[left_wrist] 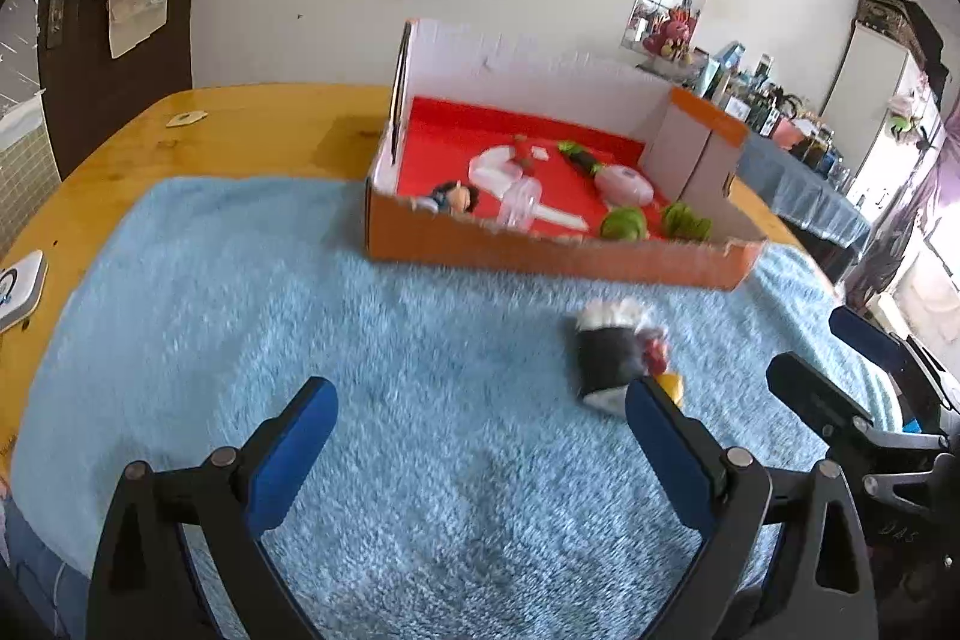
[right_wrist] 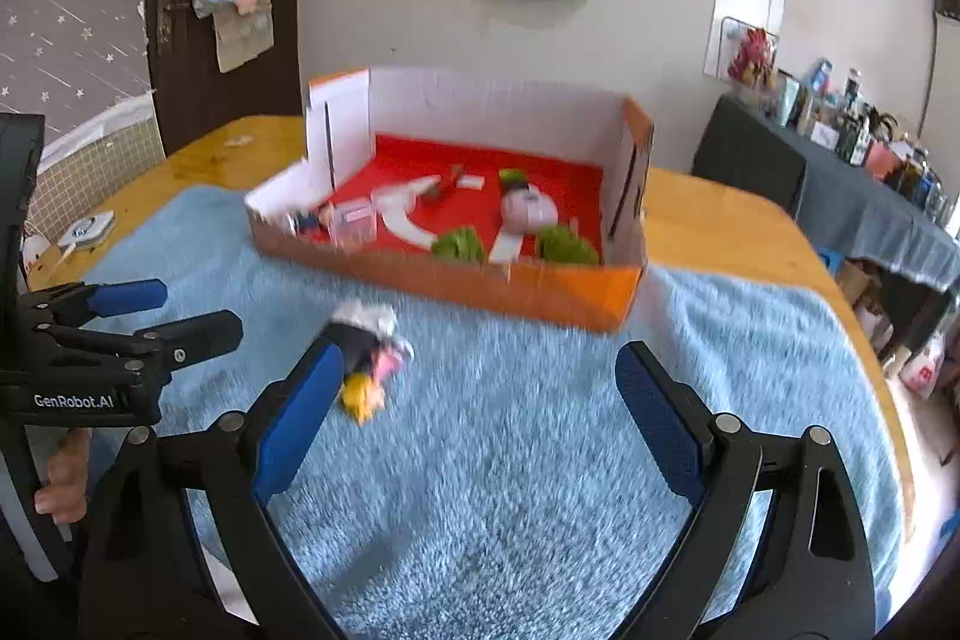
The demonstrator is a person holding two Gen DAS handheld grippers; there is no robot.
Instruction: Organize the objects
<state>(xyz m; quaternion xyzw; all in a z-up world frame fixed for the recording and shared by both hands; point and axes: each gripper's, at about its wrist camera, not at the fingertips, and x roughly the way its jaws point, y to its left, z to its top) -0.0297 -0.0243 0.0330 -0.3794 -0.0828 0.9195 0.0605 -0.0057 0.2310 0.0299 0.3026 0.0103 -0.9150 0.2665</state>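
An orange cardboard box with a red floor stands on the blue fluffy mat; it also shows in the right wrist view. It holds several small toys: a small doll, a pink round case and two green toys. A small black-and-white doll with yellow hair lies on the mat in front of the box, also seen from the right wrist. My left gripper is open and empty, left of the doll. My right gripper is open and empty, right of it.
The mat lies on a wooden table. A white device sits at the table's left edge. The right gripper shows at the left view's right edge. A cluttered side table stands to the right, by the wall.
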